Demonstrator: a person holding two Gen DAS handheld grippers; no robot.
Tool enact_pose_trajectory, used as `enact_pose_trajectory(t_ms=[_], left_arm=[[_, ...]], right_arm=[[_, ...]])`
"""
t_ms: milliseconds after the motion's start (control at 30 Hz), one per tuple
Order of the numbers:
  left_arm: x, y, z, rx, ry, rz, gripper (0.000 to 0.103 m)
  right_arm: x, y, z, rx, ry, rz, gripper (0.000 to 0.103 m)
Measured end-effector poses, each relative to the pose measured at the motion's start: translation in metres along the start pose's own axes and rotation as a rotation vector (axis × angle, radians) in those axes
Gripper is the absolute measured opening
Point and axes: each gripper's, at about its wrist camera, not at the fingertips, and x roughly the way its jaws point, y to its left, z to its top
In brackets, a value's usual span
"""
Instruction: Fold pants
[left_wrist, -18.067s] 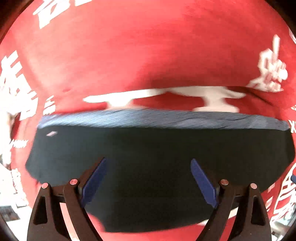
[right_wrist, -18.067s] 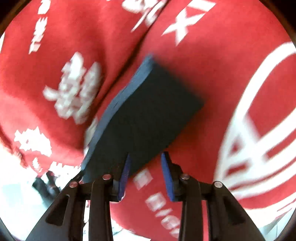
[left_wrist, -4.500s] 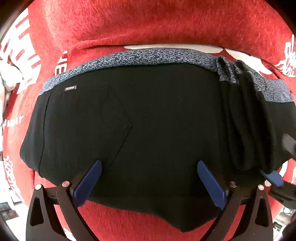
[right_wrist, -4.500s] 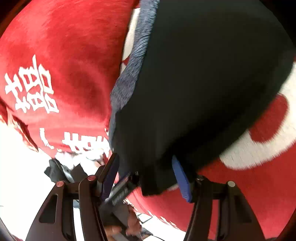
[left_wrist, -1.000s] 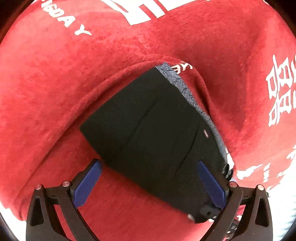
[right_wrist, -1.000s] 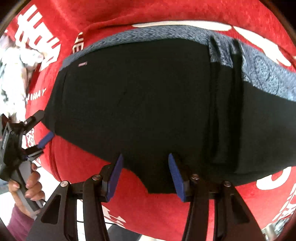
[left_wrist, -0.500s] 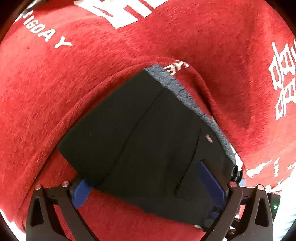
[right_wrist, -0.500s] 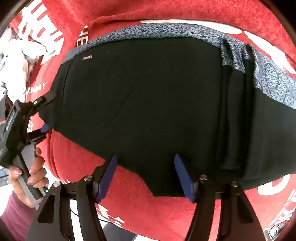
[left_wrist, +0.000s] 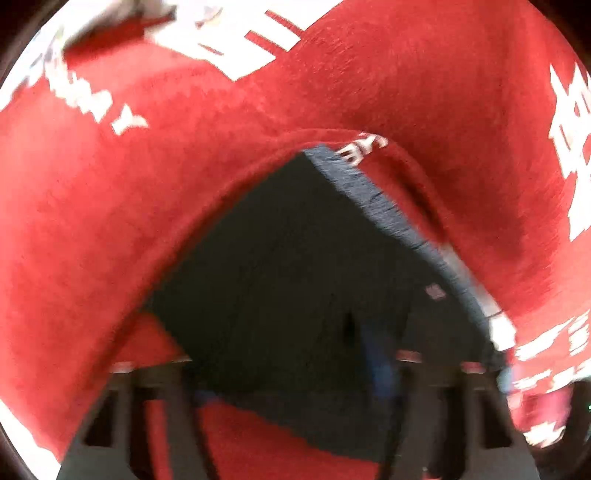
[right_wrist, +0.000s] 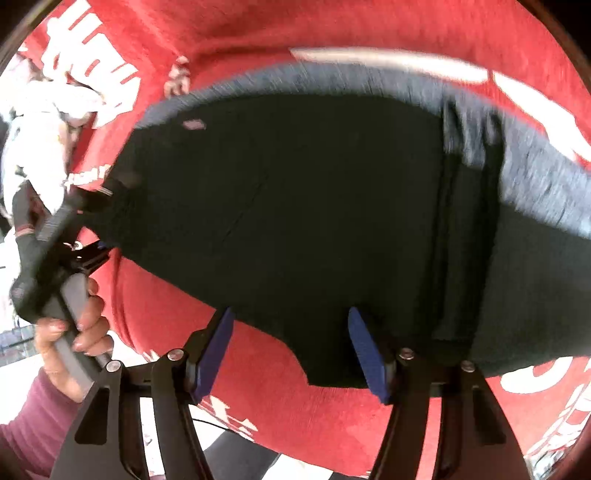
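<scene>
**Mia:** Where are the pants (right_wrist: 314, 206)?

**Ben:** They lie flat on the red cloth (right_wrist: 280, 398). They are black, with a gray waistband (right_wrist: 332, 79) along the far edge.

**Mia:** Which way do they stretch?

**Ben:** Sideways, from the left gripper (right_wrist: 99, 225) across to the far right.

**Mia:** What is the right gripper (right_wrist: 291, 349) doing?

**Ben:** Its jaws are apart. The near edge of the pants sits right between them. It holds nothing yet.

**Mia:** And the left gripper?

**Ben:** It is at the left end of the pants, touching that edge. In its own view it is too blurry, so I can't tell if its jaws are apart or pinched.

**Mia:** Who goes next?

**Ben:** I think the right one. The near edge is already between its jaws, so it could pinch there and lift it toward the waistband.
</scene>
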Motion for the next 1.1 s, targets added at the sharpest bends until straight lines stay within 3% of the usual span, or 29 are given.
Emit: enact_pose_trajectory(t_ms=[67, 200, 300, 533, 700, 733, 767, 800, 833, 1000, 1100], left_arm=[[-0.009, -0.015, -0.005, 0.127, -0.051, 0.074, 0.041], [-0.021, -0.066, -0.037, 0.520, -0.210, 0.279, 0.039], [-0.021, -0.084, -0.056, 0.673, -0.271, 0.357, 0.039], [-0.021, -0.088, -0.060, 0.710, -0.295, 0.384, 0.039], [-0.019, -0.089, -0.062, 0.724, -0.307, 0.387, 0.039], [-0.020, -0.090, -0.062, 0.723, -0.306, 0.386, 0.039], [-0.021, -0.091, -0.064, 0.725, -0.302, 0.385, 0.039], [-0.022, -0.093, -0.065, 0.733, -0.295, 0.373, 0.039], [-0.025, -0.098, -0.070, 0.752, -0.308, 0.370, 0.039], [-0.049, -0.130, -0.079, 0.803, -0.358, 0.325, 0.040], [-0.070, -0.161, -0.089, 0.837, -0.411, 0.281, 0.040]], right_arm=[[-0.022, 0.008, 0.015, -0.041, -0.028, 0.007, 0.069], [-0.058, 0.035, 0.061, -0.112, -0.053, 0.049, 0.069], [-0.063, 0.063, 0.096, -0.157, -0.014, 0.102, 0.069], [0.005, 0.166, 0.135, -0.380, 0.219, 0.140, 0.069], [0.062, 0.194, 0.141, -0.406, 0.336, 0.096, 0.069], [0.073, 0.194, 0.144, -0.410, 0.349, 0.068, 0.063], [0.077, 0.193, 0.145, -0.407, 0.355, 0.050, 0.052], [0.081, 0.188, 0.146, -0.389, 0.364, 0.043, 0.030], [0.079, 0.183, 0.147, -0.367, 0.359, 0.061, 0.018], [0.035, 0.155, 0.137, -0.346, 0.256, 0.169, 0.017], [-0.004, 0.114, 0.129, -0.260, 0.192, 0.307, 0.017]])
